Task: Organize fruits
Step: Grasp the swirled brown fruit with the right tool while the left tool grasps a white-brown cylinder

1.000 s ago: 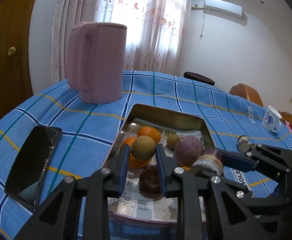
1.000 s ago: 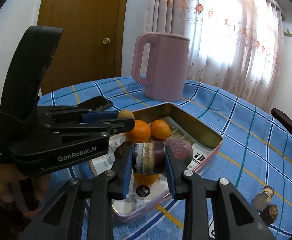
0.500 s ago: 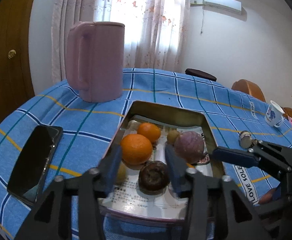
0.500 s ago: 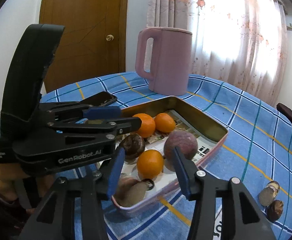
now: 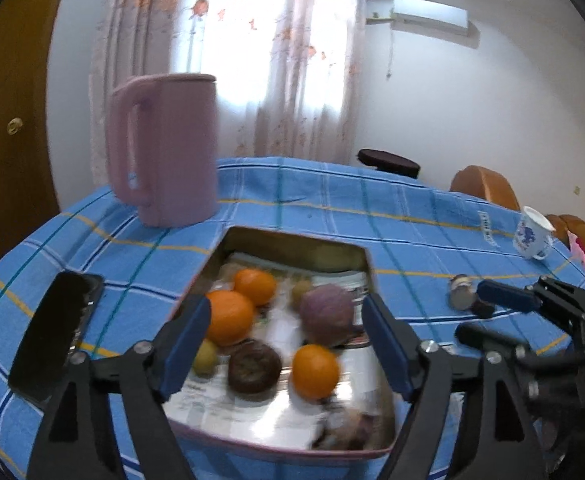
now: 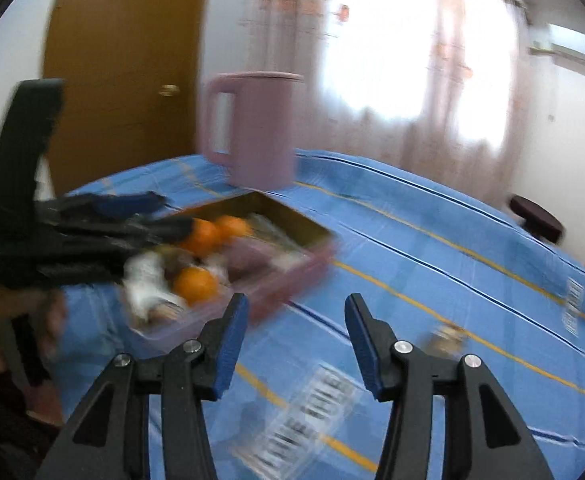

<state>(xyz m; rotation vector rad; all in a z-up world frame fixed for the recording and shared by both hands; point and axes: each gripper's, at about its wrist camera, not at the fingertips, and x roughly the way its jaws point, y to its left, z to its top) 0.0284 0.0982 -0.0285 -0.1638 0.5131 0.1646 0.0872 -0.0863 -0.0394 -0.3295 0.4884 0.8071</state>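
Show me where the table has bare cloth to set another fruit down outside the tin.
Bare cloth lies between the tin and the white cup, up to the far edge. A smaller strip runs between the phone and the pink jug. Crowded: inside the tin, and by the fruit pieces near the right tongs.

Bright daylight blows out the curtained window (image 5: 276, 60) — motion blur throughout, worst in right view; fisheye-bent edges.

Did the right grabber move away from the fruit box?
Yes. The right gripper has swung right: the tin tray that sat between its fingers now lies off to the left, with only blue tablecloth between them.
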